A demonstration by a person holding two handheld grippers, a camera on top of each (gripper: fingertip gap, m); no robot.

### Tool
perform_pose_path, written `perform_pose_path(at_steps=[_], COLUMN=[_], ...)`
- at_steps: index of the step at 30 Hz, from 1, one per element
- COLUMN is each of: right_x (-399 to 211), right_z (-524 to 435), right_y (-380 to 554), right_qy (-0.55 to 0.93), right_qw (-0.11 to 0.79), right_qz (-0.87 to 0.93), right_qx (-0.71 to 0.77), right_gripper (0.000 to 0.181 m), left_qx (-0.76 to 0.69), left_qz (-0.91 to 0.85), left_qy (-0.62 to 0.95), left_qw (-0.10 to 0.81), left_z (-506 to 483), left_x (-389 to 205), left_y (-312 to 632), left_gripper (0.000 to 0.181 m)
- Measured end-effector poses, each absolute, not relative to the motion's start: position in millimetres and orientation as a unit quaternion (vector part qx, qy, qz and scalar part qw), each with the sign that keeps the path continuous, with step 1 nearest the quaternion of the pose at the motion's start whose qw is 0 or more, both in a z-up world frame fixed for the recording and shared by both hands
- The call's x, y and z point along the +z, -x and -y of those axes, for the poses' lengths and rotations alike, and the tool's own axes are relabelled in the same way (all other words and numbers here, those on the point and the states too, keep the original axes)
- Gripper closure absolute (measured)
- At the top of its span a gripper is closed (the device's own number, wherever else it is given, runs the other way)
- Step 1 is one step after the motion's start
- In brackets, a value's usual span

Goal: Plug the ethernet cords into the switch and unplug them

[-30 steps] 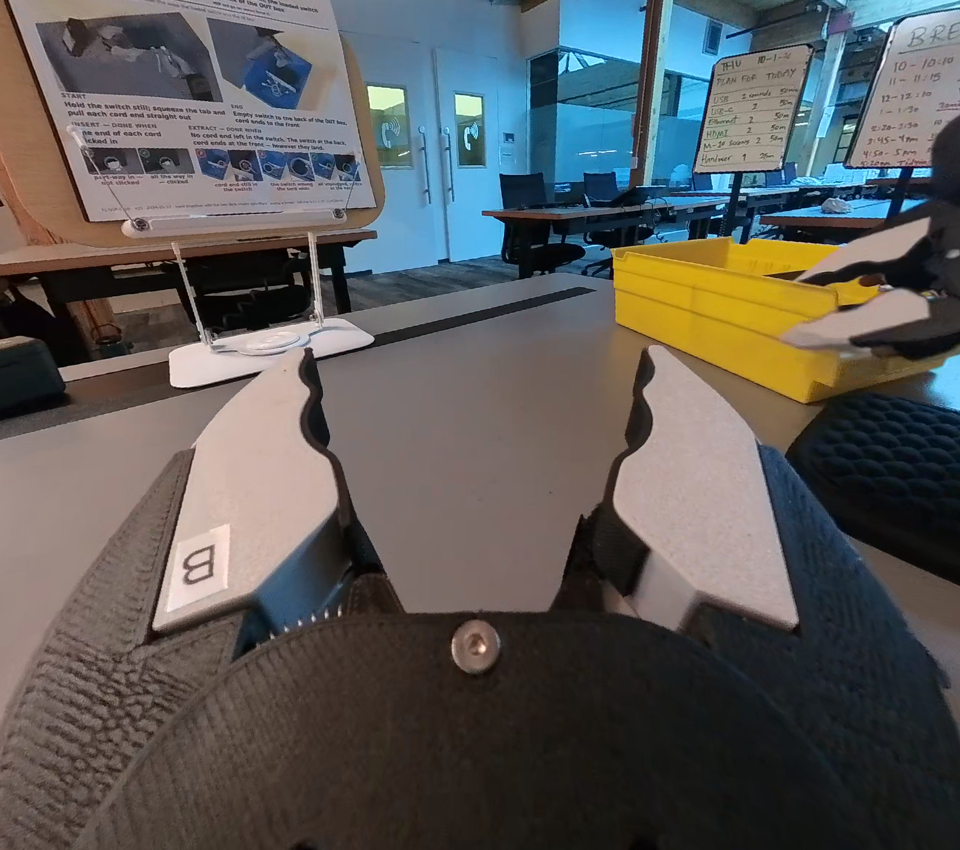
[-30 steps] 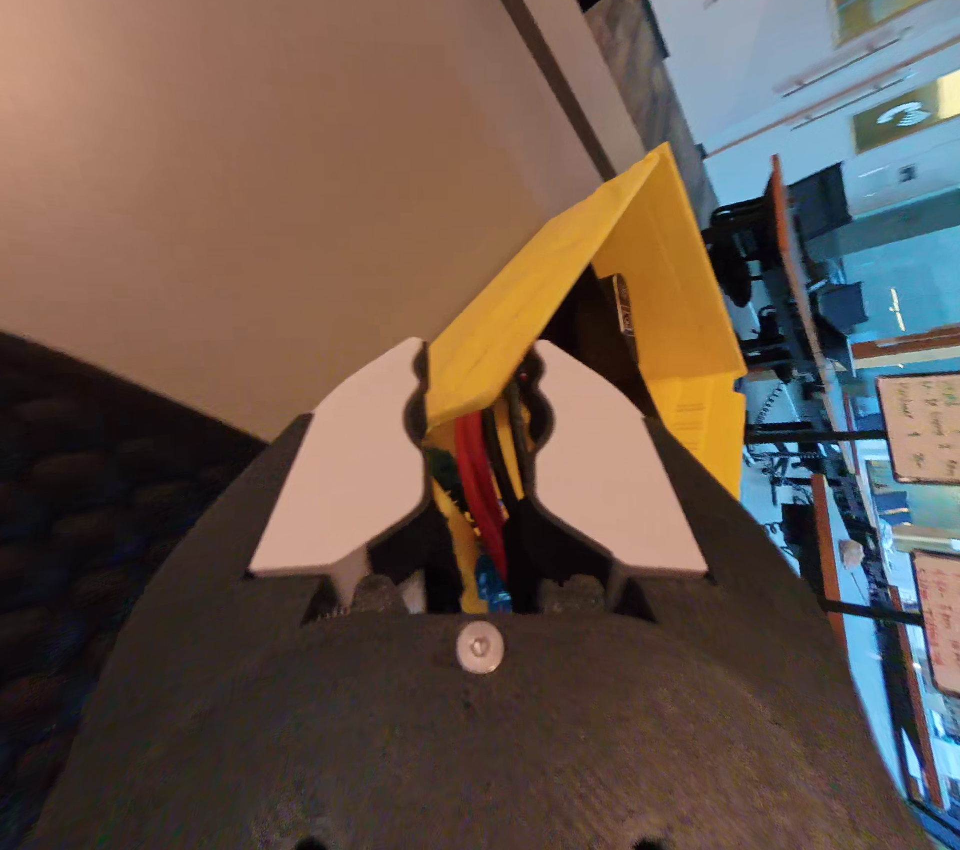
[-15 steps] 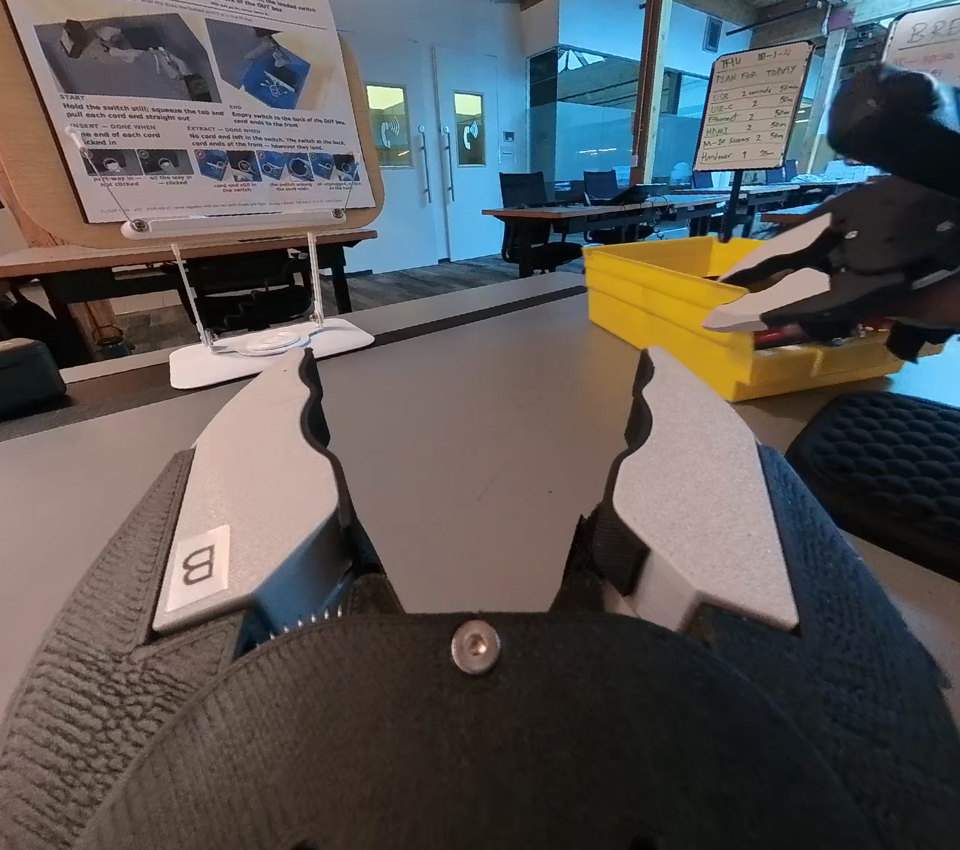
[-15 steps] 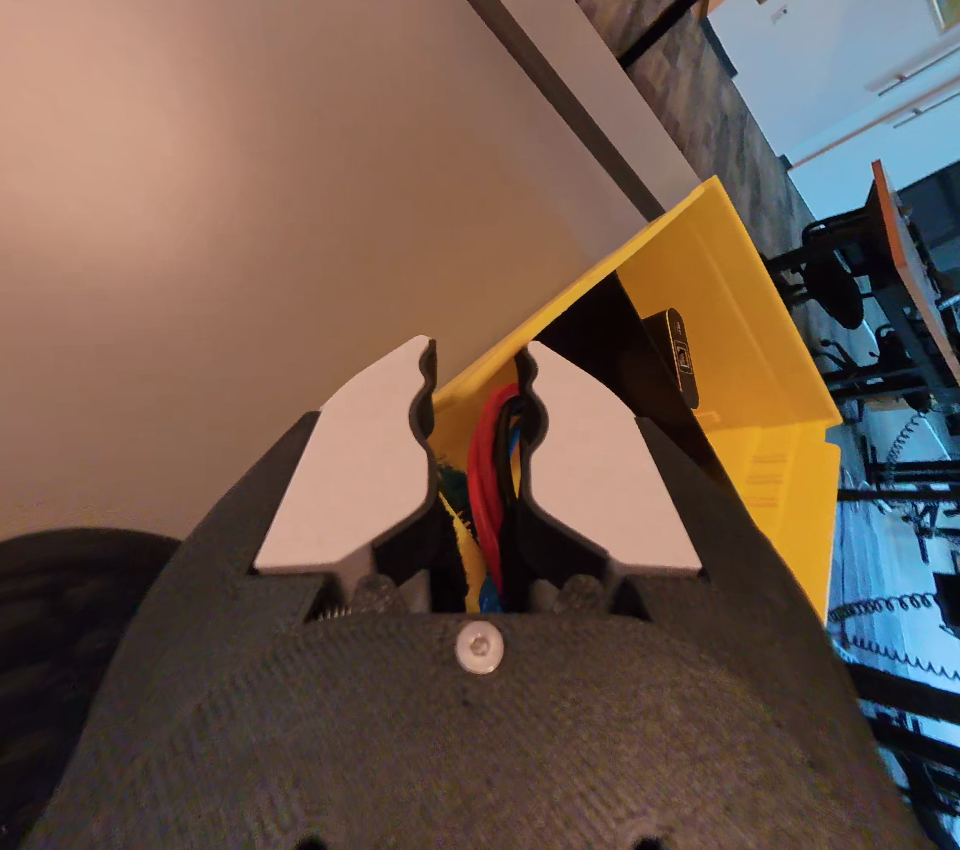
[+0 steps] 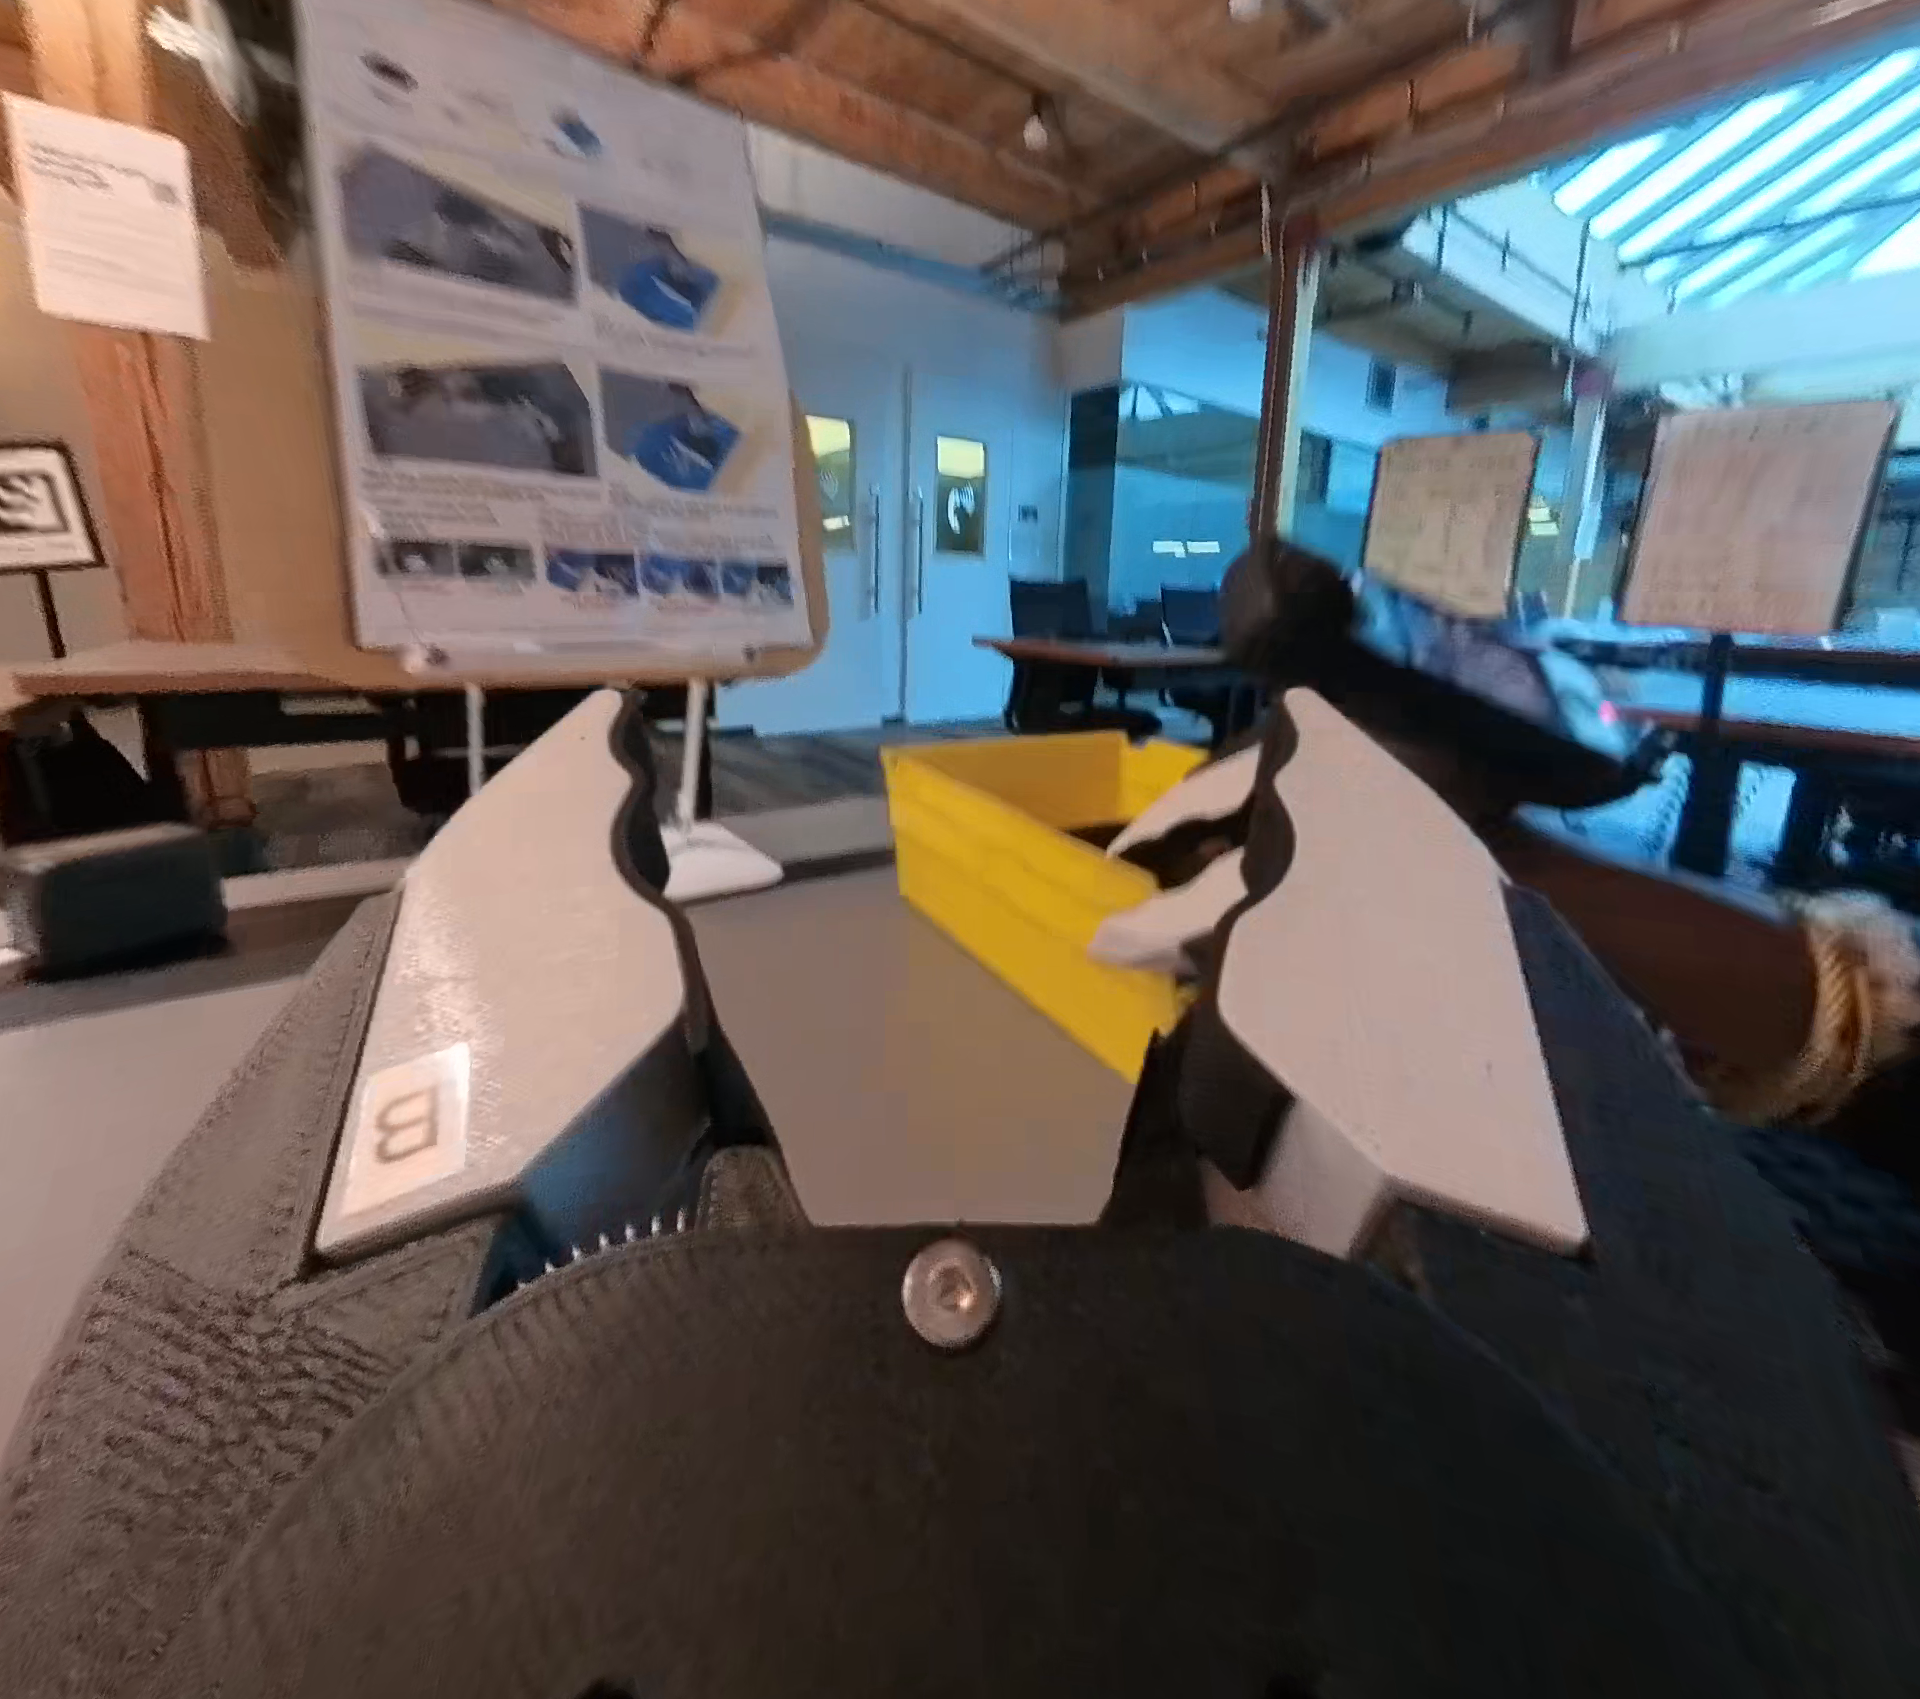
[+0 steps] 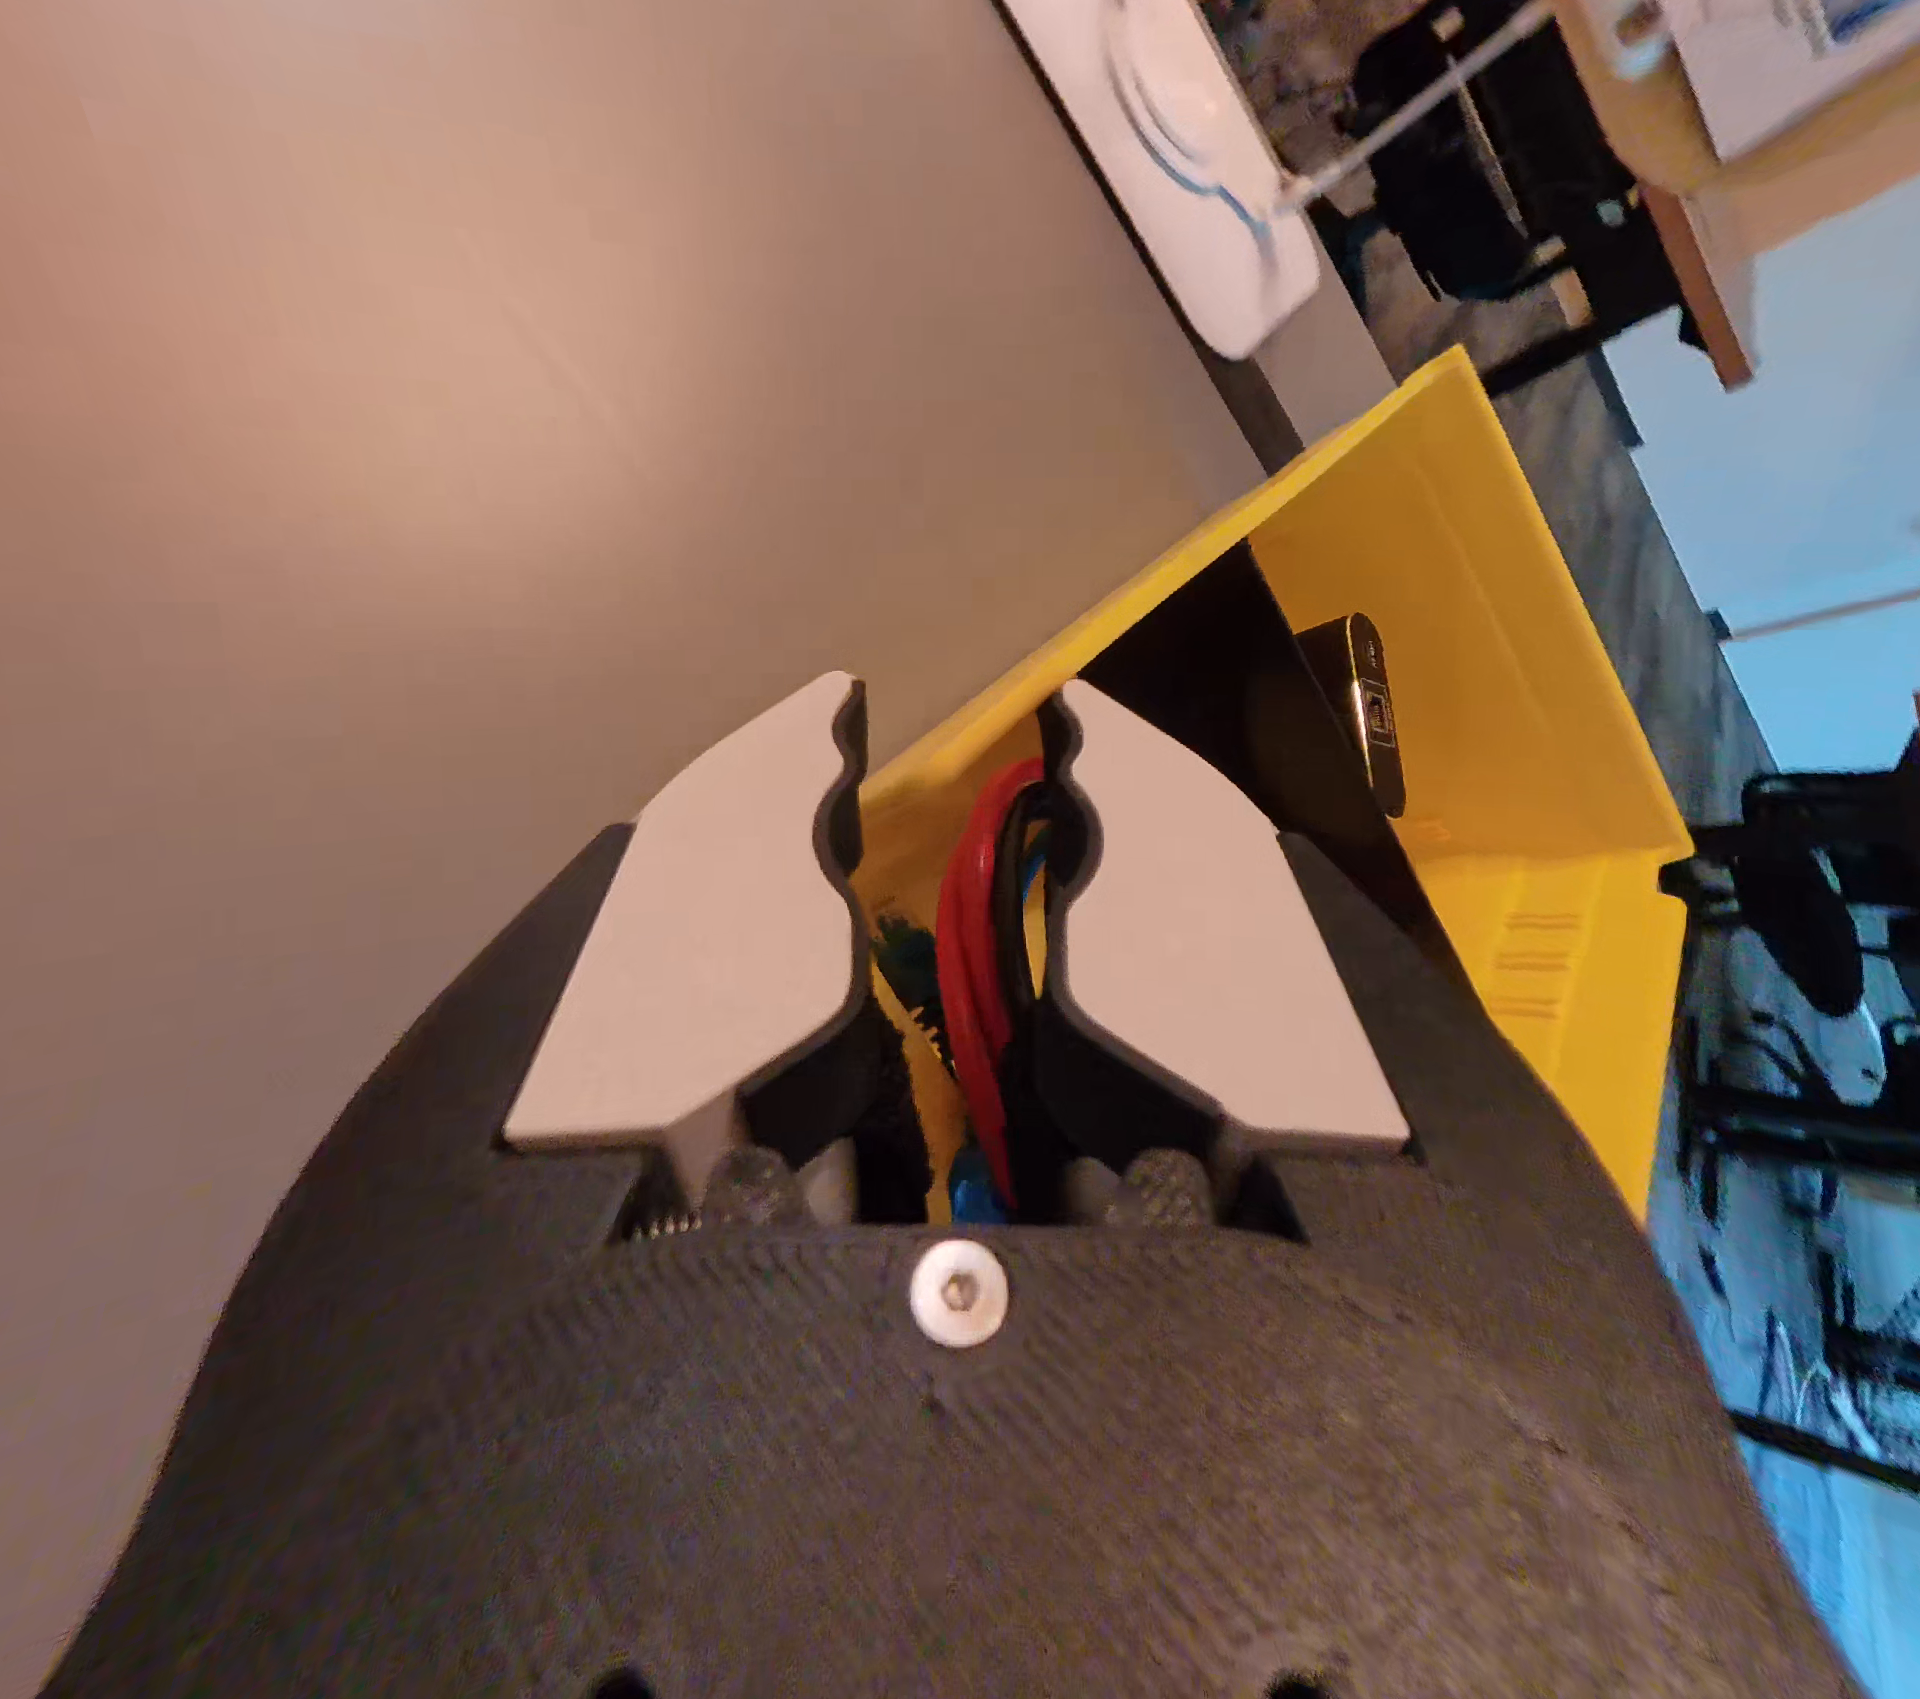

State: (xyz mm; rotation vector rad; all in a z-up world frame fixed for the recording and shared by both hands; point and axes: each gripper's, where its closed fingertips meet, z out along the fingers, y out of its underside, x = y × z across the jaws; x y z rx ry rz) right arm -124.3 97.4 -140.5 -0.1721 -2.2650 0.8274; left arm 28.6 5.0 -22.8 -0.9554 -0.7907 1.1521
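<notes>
now right claw [image 6: 956, 719] with grey fingers, gap narrow, straddles near wall of yellow plastic bin [image 6: 1475, 610], pinching nothing. red, black, blue cords [image 6: 987, 901] under tips; black switch box [image 6: 1351, 714] at 2 o'clock. dip slow, pinch one cord only. left claw [image 5: 951, 750] spread wide, empty, waits over grey table [image 5: 935, 1067].

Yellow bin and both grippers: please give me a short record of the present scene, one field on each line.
surface: grey table
container: yellow bin, open top, standing on the table
bin contents: red cord, black and blue cords beside it, and a black switch at the far end
left gripper: open, holds nothing, above the table
right gripper: open, fingertips on either side of the bin's near wall, cords seen between the fingers
background: white stand base holding an instruction sheet
</notes>
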Motion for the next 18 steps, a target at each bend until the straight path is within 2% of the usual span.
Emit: perform_pose_path(at_steps=[6,10,13,15,18], right_x=[-140,-140,-139,-139,-138], right_z=[-27,21,55,76,105], right_y=[94,72,56,44,29], right_qy=[0.005,-0.031,-0.059,-0.076,-0.092], right_qw=[0.331,0.317,0.304,0.295,0.281], right_qz=[0.883,0.883,0.883,0.883,0.880], right_qx=[0.334,0.346,0.352,0.356,0.372], right_gripper=[0.148,0.147,0.145,0.145,0.145], left_qx=[0.619,0.686,0.742,0.732,0.672], left_qz=[0.347,0.405,0.475,0.525,0.619], left_qy=[0.351,0.315,0.274,0.272,0.283], left_qw=[0.611,0.516,0.386,0.339,0.294], left_z=[73,154,227,263,304], left_x=[25,29,10,-15,-66], left_y=[-95,-135,-175,-191,-203], left_gripper=[0.084,0.087,0.092,0.099,0.100])
